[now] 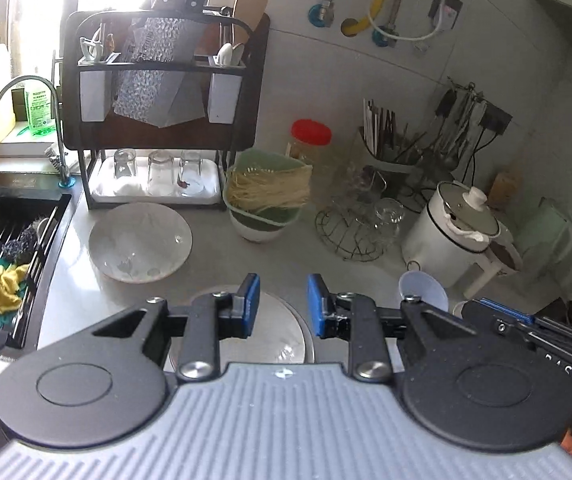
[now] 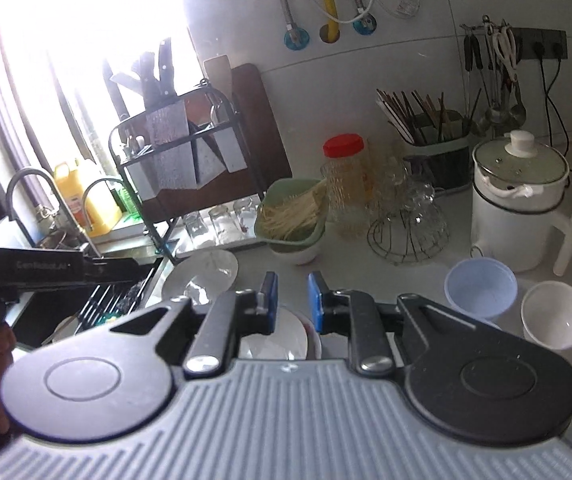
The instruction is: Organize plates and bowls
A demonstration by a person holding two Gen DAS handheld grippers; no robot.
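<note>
Grey countertop (image 1: 214, 264) runs from the dark sink (image 1: 2, 240) on my left to the white tiled wall behind. On it, a green colander (image 1: 266, 188) sits nested in a white bowl and holds a bundle of pale dry noodles. Behind it stands one clear jar with a red lid (image 1: 311, 136). The black rack (image 1: 158, 92) by the sink has a white tray at its base with three upturned glasses (image 1: 160, 172) on it, and a knife block in its upper tier. A wire basket (image 1: 350, 228) holds more glassware, too jumbled to count. A green holder (image 2: 438, 152) is full of chopsticks. One white lidded pot (image 2: 520, 200) stands to the right.

My left gripper (image 1: 283, 306) is open and holds nothing; a round plate (image 1: 274, 336) lies flat directly beneath its blue pads, partly hidden by the gripper body. A second, white patterned plate (image 1: 140, 242) lies just ahead and to the left, near the sink edge, well clear of my fingers.

My right gripper (image 2: 292, 300) is open too, empty, hovering over a white plate (image 2: 278, 340) showing between and below its fingers. To its right sit two small bowls side by side: one pale blue bowl (image 2: 480, 286) and one white bowl (image 2: 554, 316).
</note>
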